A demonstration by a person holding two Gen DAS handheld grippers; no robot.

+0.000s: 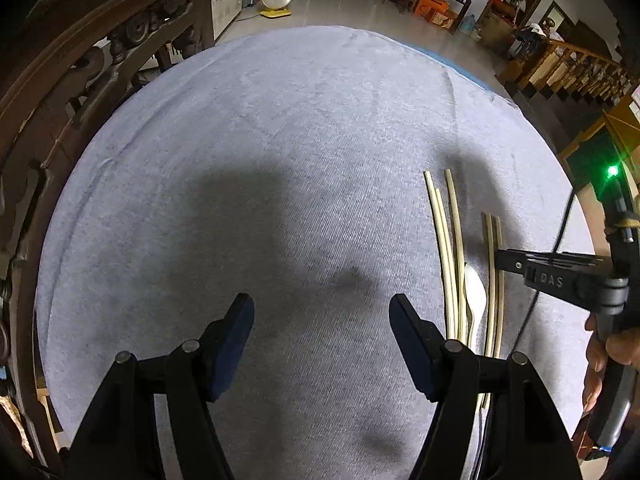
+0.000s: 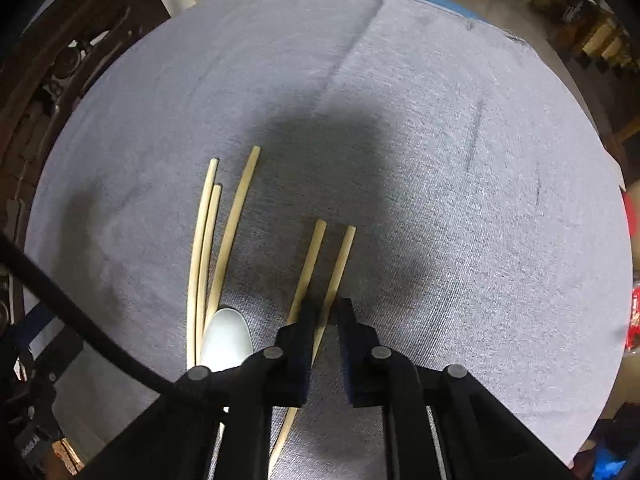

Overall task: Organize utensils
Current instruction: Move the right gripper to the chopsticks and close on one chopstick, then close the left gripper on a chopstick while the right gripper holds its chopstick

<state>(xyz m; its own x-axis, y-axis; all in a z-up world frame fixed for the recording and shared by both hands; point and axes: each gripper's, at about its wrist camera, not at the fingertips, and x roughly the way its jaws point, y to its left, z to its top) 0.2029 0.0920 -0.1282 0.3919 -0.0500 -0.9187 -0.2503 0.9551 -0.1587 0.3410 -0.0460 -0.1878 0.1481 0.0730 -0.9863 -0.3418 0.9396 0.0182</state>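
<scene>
Several pale wooden chopsticks lie on the grey cloth. A group of three (image 2: 208, 240) (image 1: 444, 236) sits to the left of a pair (image 2: 320, 256) (image 1: 493, 280). Beside the three rests a white spoon (image 2: 226, 336) (image 1: 475, 286). My right gripper (image 2: 328, 310) (image 1: 500, 258) points down over the pair. Its jaws are shut on the right-hand chopstick of the pair (image 2: 340, 264), which runs between the pads. The other chopstick of the pair passes under the left finger. My left gripper (image 1: 322, 308) stands open over bare cloth, left of the utensils, with nothing between its fingers.
The grey cloth (image 1: 280, 140) covers a round table. Dark carved wooden furniture (image 1: 80, 60) borders its left edge. A black cable (image 2: 80, 320) crosses the lower left of the right wrist view. A person's hand (image 1: 612, 348) holds the right gripper's handle.
</scene>
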